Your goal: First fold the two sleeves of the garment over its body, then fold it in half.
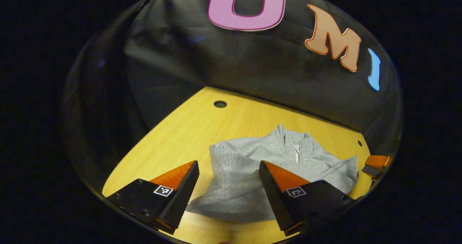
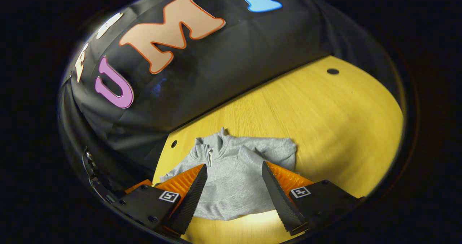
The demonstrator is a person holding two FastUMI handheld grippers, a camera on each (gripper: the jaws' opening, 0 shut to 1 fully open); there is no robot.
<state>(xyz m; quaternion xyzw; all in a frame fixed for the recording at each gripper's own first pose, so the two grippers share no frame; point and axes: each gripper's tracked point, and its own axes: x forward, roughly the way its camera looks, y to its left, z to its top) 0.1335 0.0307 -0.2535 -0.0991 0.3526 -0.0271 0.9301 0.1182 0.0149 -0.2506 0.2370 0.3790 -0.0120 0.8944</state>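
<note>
A grey zip-neck pullover [image 1: 252, 171] lies near the tabletop's [image 1: 187, 128] far edge; left gripper [image 1: 229, 197] and right gripper [image 2: 234, 195] hover spread wide, holding nothing.

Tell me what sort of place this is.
Most likely a recording booth, not a home: a grey zip-neck garment lies on a bare wooden table with drilled holes, and black cloth hangs as the wall behind it.

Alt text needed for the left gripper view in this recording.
A grey zip-neck sweatshirt lies on a yellow wooden table, its sleeves seemingly folded in over the body. The left claw hovers open above the near hem, fingers either side of the cloth without gripping. Part of the other claw shows at the table's right edge.
</note>
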